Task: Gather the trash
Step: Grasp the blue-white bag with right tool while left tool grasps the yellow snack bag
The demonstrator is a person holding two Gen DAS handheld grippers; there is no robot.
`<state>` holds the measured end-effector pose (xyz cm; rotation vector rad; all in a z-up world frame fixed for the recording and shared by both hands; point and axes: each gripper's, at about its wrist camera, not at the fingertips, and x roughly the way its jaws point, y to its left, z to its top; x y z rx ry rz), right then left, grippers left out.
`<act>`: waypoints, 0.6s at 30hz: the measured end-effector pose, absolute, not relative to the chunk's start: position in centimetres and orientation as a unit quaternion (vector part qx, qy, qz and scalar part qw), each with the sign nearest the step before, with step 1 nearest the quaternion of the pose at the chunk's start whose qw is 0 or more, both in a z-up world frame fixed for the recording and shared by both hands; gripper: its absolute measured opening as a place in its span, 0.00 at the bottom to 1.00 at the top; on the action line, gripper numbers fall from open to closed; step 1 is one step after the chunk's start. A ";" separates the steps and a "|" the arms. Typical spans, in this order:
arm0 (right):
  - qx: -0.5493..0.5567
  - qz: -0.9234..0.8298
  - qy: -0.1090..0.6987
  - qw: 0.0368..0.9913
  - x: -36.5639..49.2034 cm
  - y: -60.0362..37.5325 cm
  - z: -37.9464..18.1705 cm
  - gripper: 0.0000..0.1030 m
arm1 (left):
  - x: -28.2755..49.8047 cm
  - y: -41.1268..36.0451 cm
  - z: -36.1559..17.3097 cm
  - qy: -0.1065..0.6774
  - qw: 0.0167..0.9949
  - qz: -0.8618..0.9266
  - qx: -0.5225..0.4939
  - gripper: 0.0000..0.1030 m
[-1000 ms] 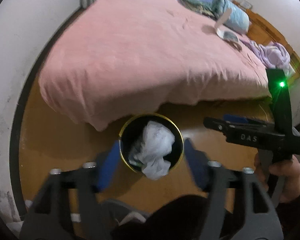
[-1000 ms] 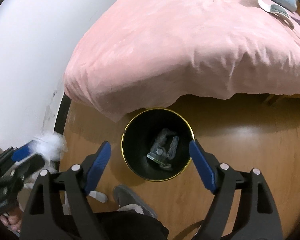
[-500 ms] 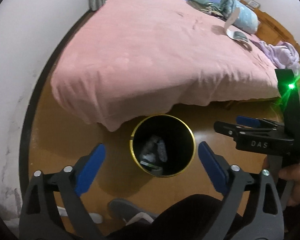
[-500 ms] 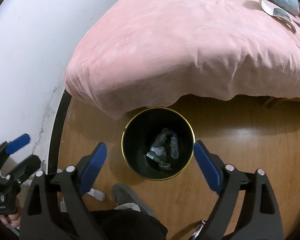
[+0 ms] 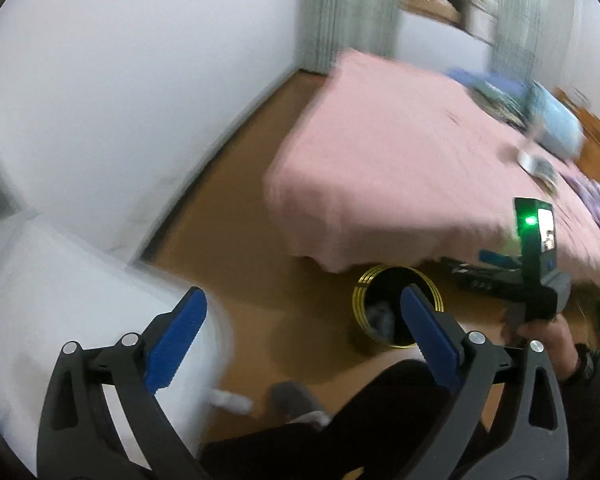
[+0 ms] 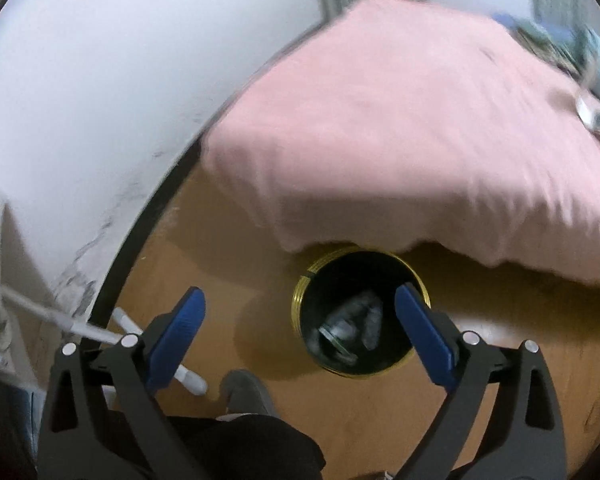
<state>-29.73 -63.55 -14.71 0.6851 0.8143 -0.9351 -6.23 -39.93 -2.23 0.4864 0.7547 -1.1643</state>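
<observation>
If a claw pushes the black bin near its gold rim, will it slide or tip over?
The bin looks tall and narrow, so a push near the gold rim would probably tip it rather than slide it. It holds only a few crumpled scraps, so it is likely light. The wooden floor looks smooth; a low push might slide it.

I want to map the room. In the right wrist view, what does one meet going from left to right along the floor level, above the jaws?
White wall → bare wooden floor → black bin with trash inside, at the edge of the pink bed → more floor.
</observation>
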 end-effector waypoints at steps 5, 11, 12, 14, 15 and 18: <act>0.258 -0.326 0.370 0.831 -20.5 -57.1 -10.4 0.90 | -0.7 -25.1 0.3 0.322 0.827 -0.423 0.185 0.92; 0.144 -0.155 0.386 0.898 -8.4 -44.2 -5.9 0.90 | 5.1 -8.1 -0.5 0.350 0.889 -0.256 0.147 0.92; 0.125 -0.123 0.385 0.906 -6.4 -41.6 -5.2 0.90 | 5.7 -5.7 -0.8 0.356 0.895 -0.232 0.137 0.92; 0.099 -0.061 0.382 0.917 -2.7 -37.2 -4.1 0.90 | 6.7 -1.3 -1.3 0.366 0.905 -0.187 0.114 0.92; 0.088 -0.030 0.382 0.919 -0.8 -34.8 -3.6 0.90 | 7.3 0.6 -1.6 0.372 0.907 -0.166 0.101 0.92; 0.056 0.041 0.394 0.917 4.3 -28.9 -2.9 0.90 | 8.4 5.9 -2.4 0.389 0.911 -0.123 0.064 0.92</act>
